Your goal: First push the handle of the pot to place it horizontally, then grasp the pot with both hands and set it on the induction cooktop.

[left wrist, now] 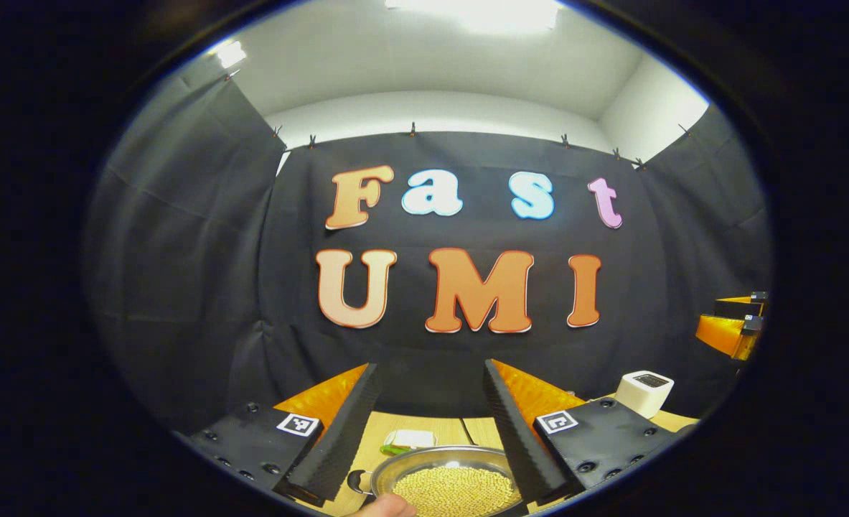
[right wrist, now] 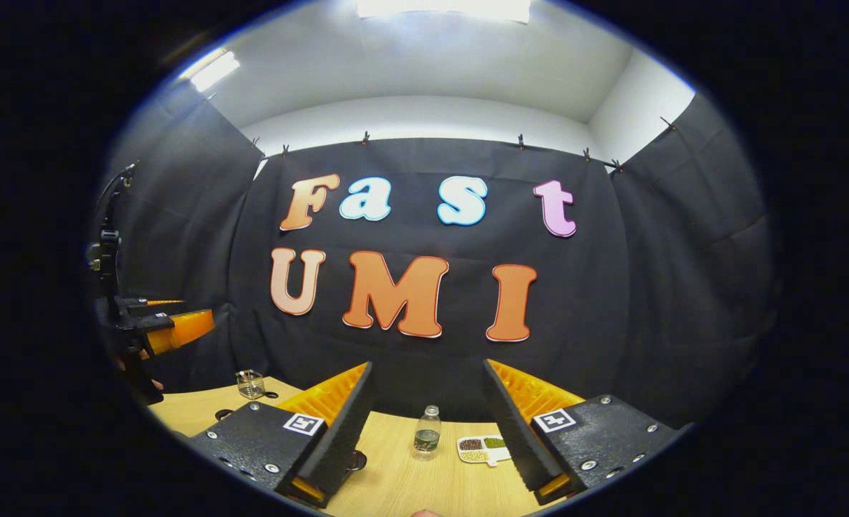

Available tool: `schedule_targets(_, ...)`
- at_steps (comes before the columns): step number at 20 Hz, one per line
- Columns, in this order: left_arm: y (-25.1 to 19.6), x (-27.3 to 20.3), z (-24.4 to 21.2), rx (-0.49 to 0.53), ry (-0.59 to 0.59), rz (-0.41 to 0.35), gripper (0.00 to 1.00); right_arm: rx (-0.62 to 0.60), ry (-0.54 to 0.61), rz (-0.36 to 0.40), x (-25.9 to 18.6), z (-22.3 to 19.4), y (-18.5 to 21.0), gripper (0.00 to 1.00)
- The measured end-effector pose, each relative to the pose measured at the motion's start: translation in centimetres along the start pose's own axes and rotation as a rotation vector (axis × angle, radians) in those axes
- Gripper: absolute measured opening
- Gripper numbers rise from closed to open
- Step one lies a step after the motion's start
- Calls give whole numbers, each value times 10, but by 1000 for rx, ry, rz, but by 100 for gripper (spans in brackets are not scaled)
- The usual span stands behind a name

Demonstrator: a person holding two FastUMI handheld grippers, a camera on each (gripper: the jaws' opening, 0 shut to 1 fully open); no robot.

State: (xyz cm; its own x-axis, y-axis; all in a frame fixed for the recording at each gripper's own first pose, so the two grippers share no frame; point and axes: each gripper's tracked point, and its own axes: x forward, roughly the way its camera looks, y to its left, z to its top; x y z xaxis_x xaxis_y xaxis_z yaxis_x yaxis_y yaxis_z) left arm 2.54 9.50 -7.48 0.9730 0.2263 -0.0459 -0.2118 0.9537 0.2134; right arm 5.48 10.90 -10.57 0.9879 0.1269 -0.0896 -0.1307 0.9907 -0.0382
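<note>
Left gripper view: your left gripper (left wrist: 428, 431) is held above the desk (left wrist: 385, 434) with its fingers spread apart and nothing between them. Just past and below the tips sits the pot (left wrist: 447, 480), metal-rimmed and full of pale round grains. Its near side is cut off by the bottom of the view, and the right finger covers part of its right rim. A dark stub at the pot's left rim, by the left finger, may be the handle; too little shows to tell how it lies. A bit of a fingertip (left wrist: 388, 508) pokes in at the bottom edge, touching or just in front of the pot; which, you cannot tell. Behind the pot lies a small white packet (left wrist: 411, 438) with something green (left wrist: 393, 450) beside it, hard to make out. Toward the desk's right edge stands a white box (left wrist: 644, 391) with a dark top.

Right gripper view: your right gripper (right wrist: 428, 434) also has its fingers apart and empty. Between them, farther along the desk, stands a small clear bottle (right wrist: 427, 432), upright, and just right of it a white divided dish (right wrist: 483, 448) of sorted beans, partly behind the right finger. Near the desk's far left corner sits a small clear cube-shaped container (right wrist: 250, 384).
</note>
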Motion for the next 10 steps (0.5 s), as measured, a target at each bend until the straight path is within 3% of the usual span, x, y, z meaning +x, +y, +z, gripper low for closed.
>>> schedule_targets(3,-8,-18,35,11,-65,-2,99,9,-42,-16,-13,19,-20,94)
schedule_targets(4,-13,-22,44,1,-79,-10,99,11,-55,-23,-16,26,-28,90)
schedule_targets(5,-18,-26,52,-13,-91,-21,99,12,-64,-25,-17,31,-35,97)
schedule_targets(10,-23,-42,87,-42,-135,-32,99,30,-89,-20,-27,44,-50,94)
